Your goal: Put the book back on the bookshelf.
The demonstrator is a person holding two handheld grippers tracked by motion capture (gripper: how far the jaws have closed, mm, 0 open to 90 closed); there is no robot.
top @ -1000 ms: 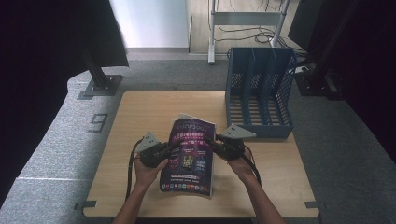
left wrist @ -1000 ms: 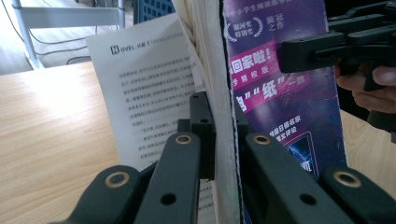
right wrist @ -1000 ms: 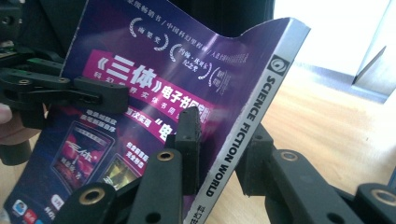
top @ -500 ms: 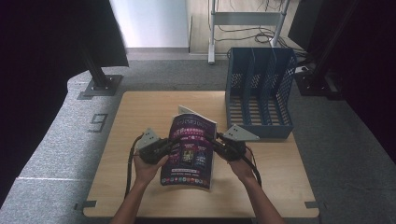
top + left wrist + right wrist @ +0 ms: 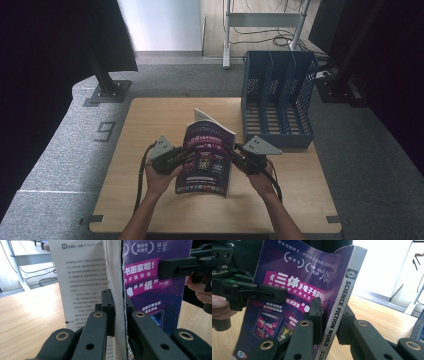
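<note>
High view: a person holds a purple-covered magazine (image 5: 206, 157) up off the desk (image 5: 150, 125), one gripper on each side edge, so it stands nearly upright in front of the blue file rack (image 5: 277, 100). It looks as if the two-sided hold is there to keep the floppy thing from sagging while it is stood on end, probably so it can go into one of the rack's slots, which open upward just beyond it.

The left gripper (image 5: 175, 159) bites the open page edge; in the left gripper view its jaws are clenched on the cover and a thick wad of pages, while one loose printed page (image 5: 82, 282) has fanned away to the side, escaping the pinch. The right gripper (image 5: 240, 159) takes the spine side; in the right gripper view the jaws sit on either side of the white spine reading "SCIENCE FICTION WORLD" (image 5: 338, 312). They have just been closing further on it and now clamp it. The cover bows a little between the two grips, as thin paper would.

The rack stands at the far right of the desk, apart from the magazine.
</note>
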